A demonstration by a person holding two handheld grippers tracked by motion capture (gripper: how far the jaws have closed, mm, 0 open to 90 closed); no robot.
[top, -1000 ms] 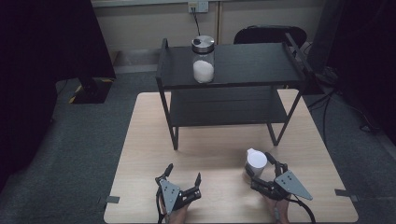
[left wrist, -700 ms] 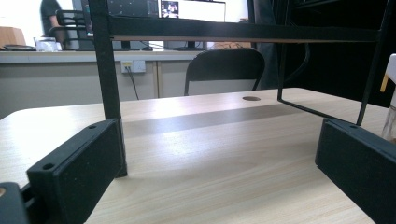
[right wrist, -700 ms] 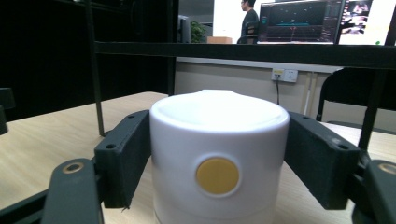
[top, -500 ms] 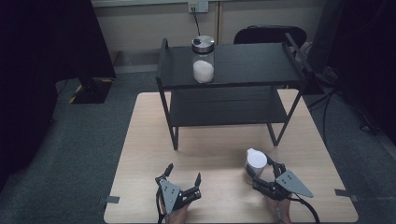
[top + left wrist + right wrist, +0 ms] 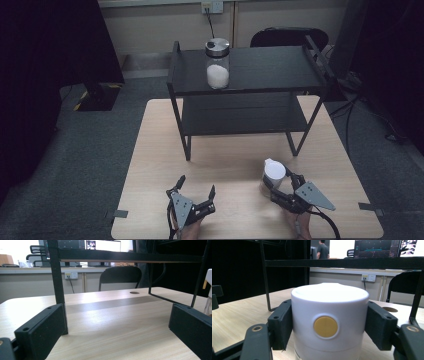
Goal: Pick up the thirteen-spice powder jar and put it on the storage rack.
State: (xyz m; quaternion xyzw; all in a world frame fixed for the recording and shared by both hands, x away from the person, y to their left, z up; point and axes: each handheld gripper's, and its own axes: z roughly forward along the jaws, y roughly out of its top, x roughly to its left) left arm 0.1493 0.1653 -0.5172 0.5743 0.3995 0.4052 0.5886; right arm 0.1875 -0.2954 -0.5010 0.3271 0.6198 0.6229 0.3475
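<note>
A pale wood table (image 5: 150, 200) stands on grey carpet (image 5: 75, 165). On it sits a black 2-tier shelf (image 5: 280, 70). Behind it a black chair (image 5: 287, 37) faces a beige wall (image 5: 150, 25) with a socket (image 5: 212, 6). A dark curtain (image 5: 45, 75) hangs at the left. Monitors (image 5: 375, 247) glow on a far desk

The left gripper (image 5: 196, 192) rested low near the counter's (image 5: 235, 172) near edge, its jaws spread wide with nothing between them. The right gripper (image 5: 276, 184) had just been closing its jaws, which now pressed both sides of a white canister (image 5: 273, 173).
</note>
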